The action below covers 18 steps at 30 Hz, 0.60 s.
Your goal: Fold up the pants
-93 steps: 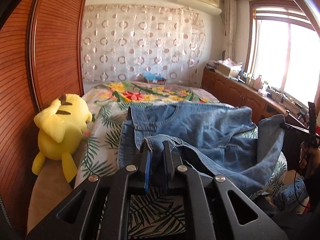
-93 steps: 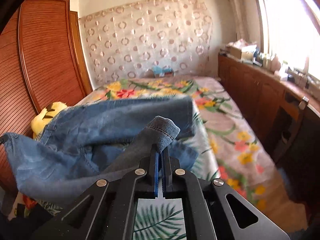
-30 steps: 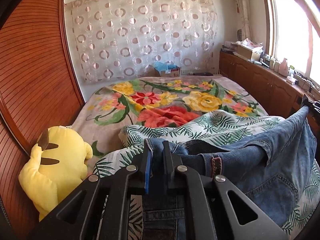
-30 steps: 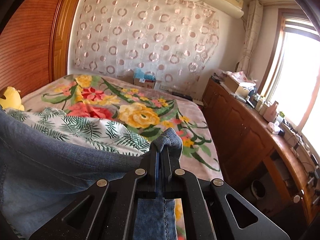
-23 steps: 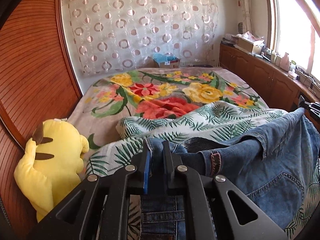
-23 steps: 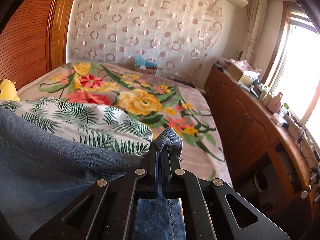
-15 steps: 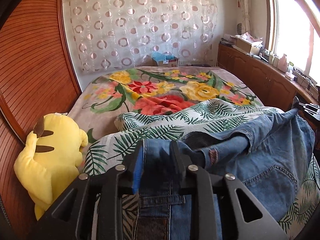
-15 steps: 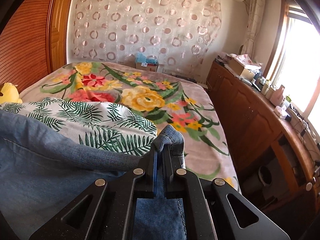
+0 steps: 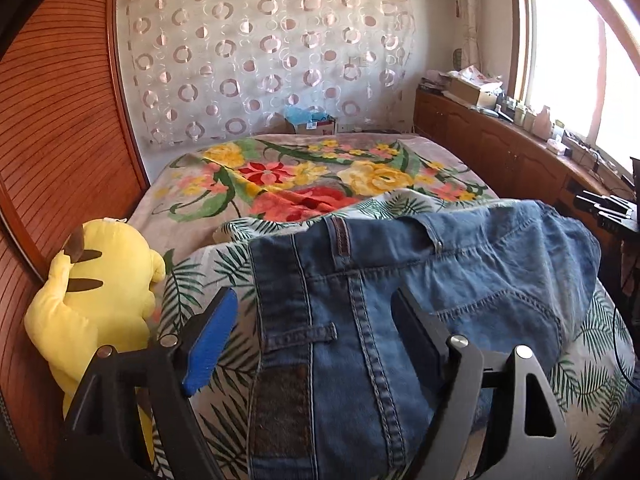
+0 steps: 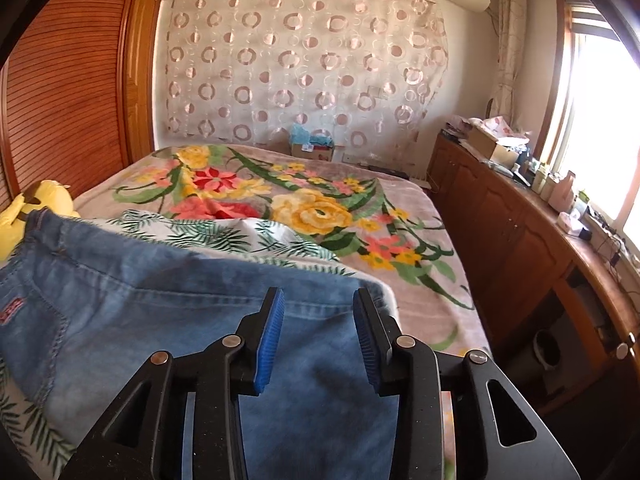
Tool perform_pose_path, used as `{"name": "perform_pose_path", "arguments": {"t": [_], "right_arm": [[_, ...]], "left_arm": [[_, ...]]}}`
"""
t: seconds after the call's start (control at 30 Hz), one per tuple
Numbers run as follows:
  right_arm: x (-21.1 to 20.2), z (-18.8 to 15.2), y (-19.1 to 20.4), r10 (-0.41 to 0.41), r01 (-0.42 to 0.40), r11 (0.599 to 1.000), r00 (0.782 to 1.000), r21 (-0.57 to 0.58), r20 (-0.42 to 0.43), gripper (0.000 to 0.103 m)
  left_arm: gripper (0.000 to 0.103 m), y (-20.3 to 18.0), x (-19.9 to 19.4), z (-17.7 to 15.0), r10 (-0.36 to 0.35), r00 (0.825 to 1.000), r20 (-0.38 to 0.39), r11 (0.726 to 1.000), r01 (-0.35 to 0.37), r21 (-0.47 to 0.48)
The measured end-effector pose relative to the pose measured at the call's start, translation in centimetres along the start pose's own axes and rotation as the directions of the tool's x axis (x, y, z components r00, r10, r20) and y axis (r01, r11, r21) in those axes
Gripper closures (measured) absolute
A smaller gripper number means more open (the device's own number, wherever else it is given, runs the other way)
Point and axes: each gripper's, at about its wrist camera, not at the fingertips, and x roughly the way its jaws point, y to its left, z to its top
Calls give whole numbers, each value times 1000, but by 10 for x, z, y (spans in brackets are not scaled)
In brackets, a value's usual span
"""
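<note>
Blue jeans [image 9: 400, 300] lie across the near end of the bed on a palm-leaf sheet [image 9: 192, 292], waistband toward the far side. My left gripper [image 9: 316, 300] hovers over the waistband with its jaws opening wide; the denim lies under them, free of the pads. In the right wrist view the jeans [image 10: 160, 312] spread to the left and under my right gripper [image 10: 318, 300]. Its jaws are opening too, and the cloth rests below them untouched.
A yellow plush toy [image 9: 96, 292] sits at the bed's left edge against the wooden wardrobe [image 9: 52, 140]. A floral blanket [image 10: 304, 200] covers the far bed. A wooden cabinet [image 10: 520, 232] with clutter runs along the right under the window.
Both grippers were shut on folds of the jeans and have let go. The denim dropped flat onto the bed as the jaws spread, the left ones wider.
</note>
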Motion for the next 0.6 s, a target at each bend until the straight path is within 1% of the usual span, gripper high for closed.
{"name": "perform_pose_path", "arguments": {"t": [0.23,0.4,0.5,0.6], "right_arm": [[-35,-28,7,124,-124,992,992,21,8,64],[-57,-51,14,211,-211,977,977,24,-8,63],[-68,-57,13,238,-237,971,971,8,-18,62],[-76,-60,7,275,-275,962,961,11,-28,58]], "left_arm": [[23,-16,-13,-26,-10,1000,-8,1000,11,16],[23,-23,-26,-44,-16,1000,-12,1000,16,26],[23,-25,-35,-55,-20,1000,-16,999,20,30],[23,-28,-44,-65,-27,999,-21,999,28,37]]}}
